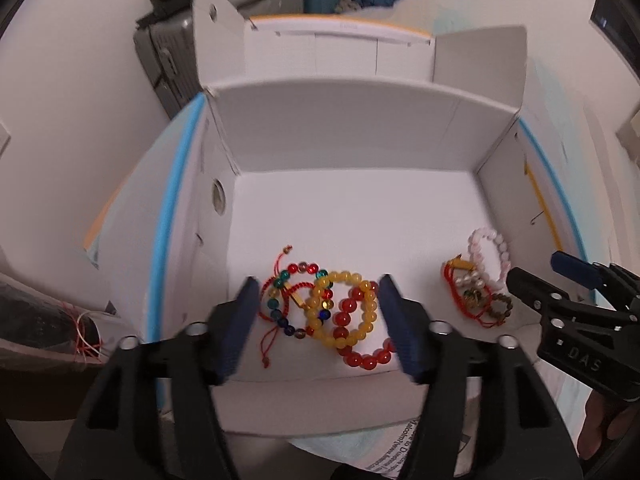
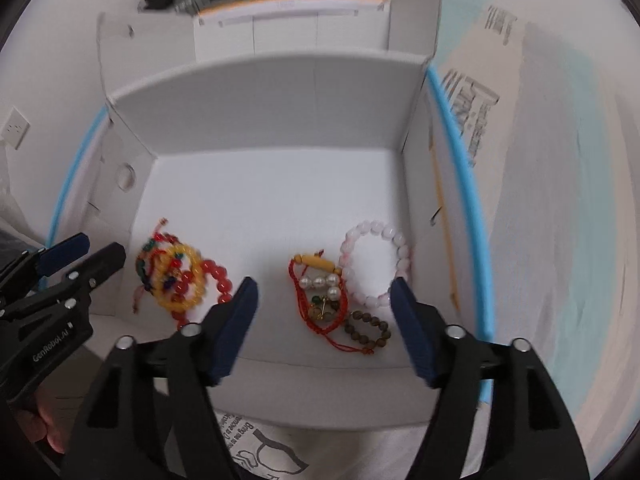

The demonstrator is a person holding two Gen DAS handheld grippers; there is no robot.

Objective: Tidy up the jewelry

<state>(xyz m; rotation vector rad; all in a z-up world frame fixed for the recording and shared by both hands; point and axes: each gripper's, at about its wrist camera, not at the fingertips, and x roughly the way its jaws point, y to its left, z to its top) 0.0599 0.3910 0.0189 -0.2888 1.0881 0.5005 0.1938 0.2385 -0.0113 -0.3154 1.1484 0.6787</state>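
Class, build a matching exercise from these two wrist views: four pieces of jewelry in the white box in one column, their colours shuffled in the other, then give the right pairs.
Things:
1. Large-bead bracelet lying nearest the front wall, left pile
2. Bracelet overlapping it
3. Ring of beads nearest the right wall
4. Small bracelet at the front of the right pile

Colours:
A. pale pink
B. dark brown
C. red
D. yellow

Pairs: 1-C, 2-D, 3-A, 4-B

"DAS" on right tool (image 1: 532, 276); "GenRobot.AI" on left tool (image 2: 96, 254)
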